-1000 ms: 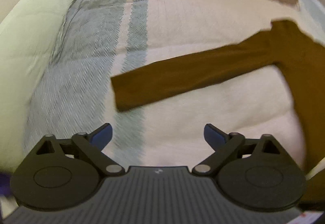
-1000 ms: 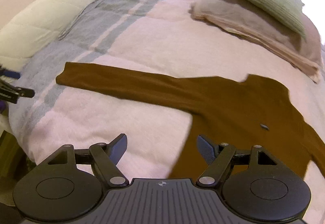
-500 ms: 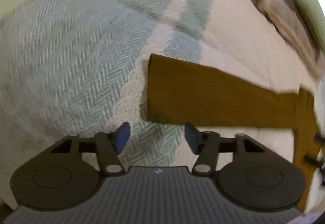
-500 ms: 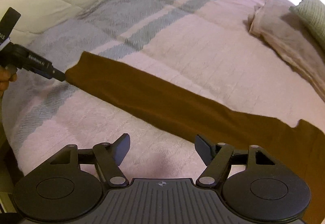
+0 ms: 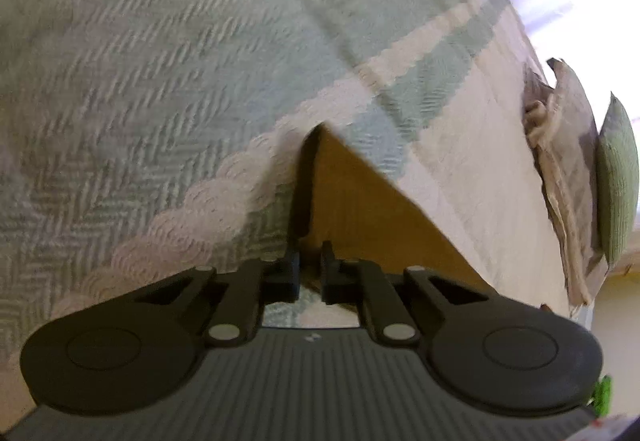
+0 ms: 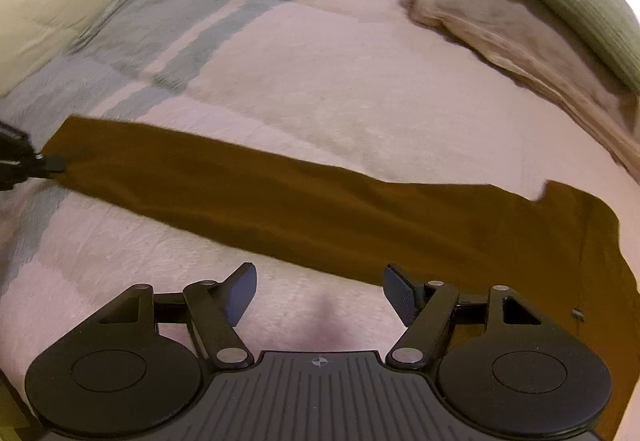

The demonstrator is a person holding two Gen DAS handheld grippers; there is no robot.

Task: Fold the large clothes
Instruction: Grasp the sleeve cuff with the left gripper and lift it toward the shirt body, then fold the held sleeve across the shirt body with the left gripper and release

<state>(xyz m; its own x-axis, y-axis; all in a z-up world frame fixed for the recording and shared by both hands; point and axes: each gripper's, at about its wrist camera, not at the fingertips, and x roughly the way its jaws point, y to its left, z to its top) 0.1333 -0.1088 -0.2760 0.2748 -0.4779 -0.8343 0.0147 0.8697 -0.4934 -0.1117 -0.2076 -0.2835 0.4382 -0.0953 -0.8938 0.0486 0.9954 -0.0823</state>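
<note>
Garment: brown long-sleeved top point(image 6: 400, 225) lies flat on the bedspread point(image 6: 320, 81), one sleeve point(image 6: 200, 177) stretched out toward the bed's edge.
Left gripper point(image 5: 310, 269): jaws have just closed, pinching the cuff point(image 5: 316, 177) at the sleeve end.
Right gripper point(image 6: 320, 291): jaws spread, empty, just above the bedspread beside the sleeve's near edge.
Handling: judged light, limp and soft; it will drape and sag from any single hold.
Hold points: cuff, then the sleeve near the shoulder.
</note>
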